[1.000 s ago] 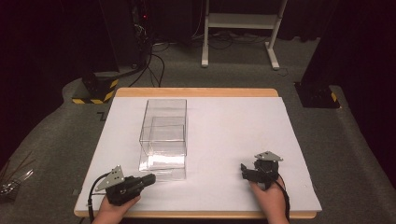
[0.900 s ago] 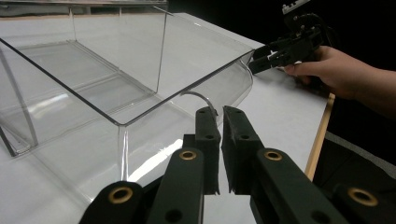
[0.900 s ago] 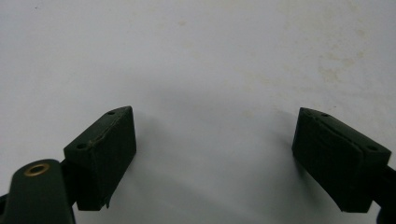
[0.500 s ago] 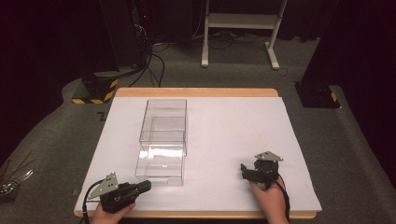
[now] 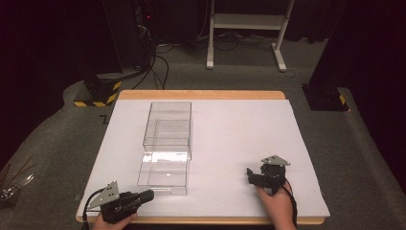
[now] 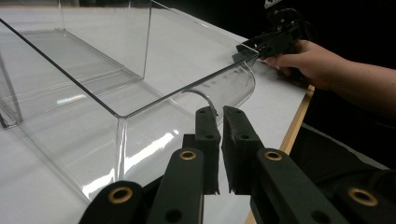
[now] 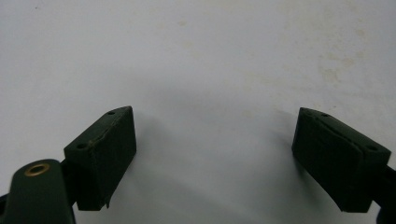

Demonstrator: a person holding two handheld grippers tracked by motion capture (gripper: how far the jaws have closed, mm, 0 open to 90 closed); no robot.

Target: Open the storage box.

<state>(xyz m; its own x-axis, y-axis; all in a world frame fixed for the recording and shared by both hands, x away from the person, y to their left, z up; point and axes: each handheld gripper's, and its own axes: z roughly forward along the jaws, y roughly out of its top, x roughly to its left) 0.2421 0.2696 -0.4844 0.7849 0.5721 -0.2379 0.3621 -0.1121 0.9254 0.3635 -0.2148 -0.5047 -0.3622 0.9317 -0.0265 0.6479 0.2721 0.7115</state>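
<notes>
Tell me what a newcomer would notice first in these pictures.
The clear plastic box stands out first: a see-through drawer case left of centre on the white table, with its drawer pulled out toward the person. Next come the two black grippers at the near edge: the left gripper, jaws nearly closed and holding nothing, just short of the drawer front, and the right gripper, jaws wide open over bare table to the right.

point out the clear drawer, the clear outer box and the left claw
clear drawer (image 5: 163, 168), high view, on its floor
clear outer box (image 5: 170, 111), high view, on its top panel
left claw (image 6: 220, 116), left gripper view, midway between its fingertips
</notes>
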